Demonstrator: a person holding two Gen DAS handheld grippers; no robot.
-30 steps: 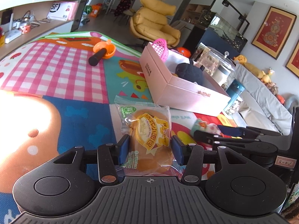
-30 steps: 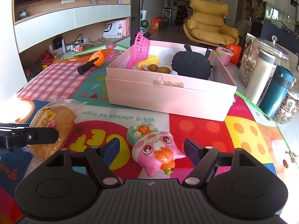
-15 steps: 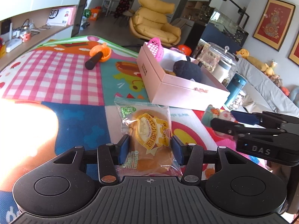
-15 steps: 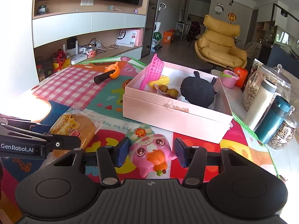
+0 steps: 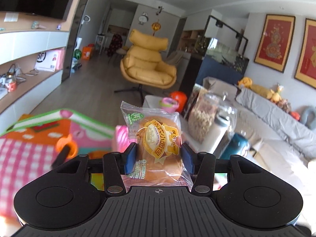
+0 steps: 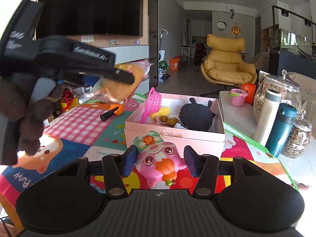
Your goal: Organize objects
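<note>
The left gripper (image 5: 159, 159) holds a wrapped bread bun (image 5: 158, 150) in mid-air, its blue pads pressing the bun's sides at about nine and three o'clock, jaws about half apart. In the right wrist view that bun (image 6: 120, 86) hangs at ten o'clock, above the play mat (image 6: 79, 118), with a gloved hand (image 6: 29, 118) below it. At twelve o'clock sits the pink box (image 6: 173, 138), holding a pink scoop (image 6: 152, 102), toy corn (image 6: 161, 111) and a black plush (image 6: 194, 116). The right gripper (image 6: 161, 161) has a pink piglet toy (image 6: 160, 162) between its narrow-set jaws; the left pad touches it, the right pad meets its ear tip. At two o'clock stand a white bottle (image 6: 268, 116) and teal flask (image 6: 281, 130).
</note>
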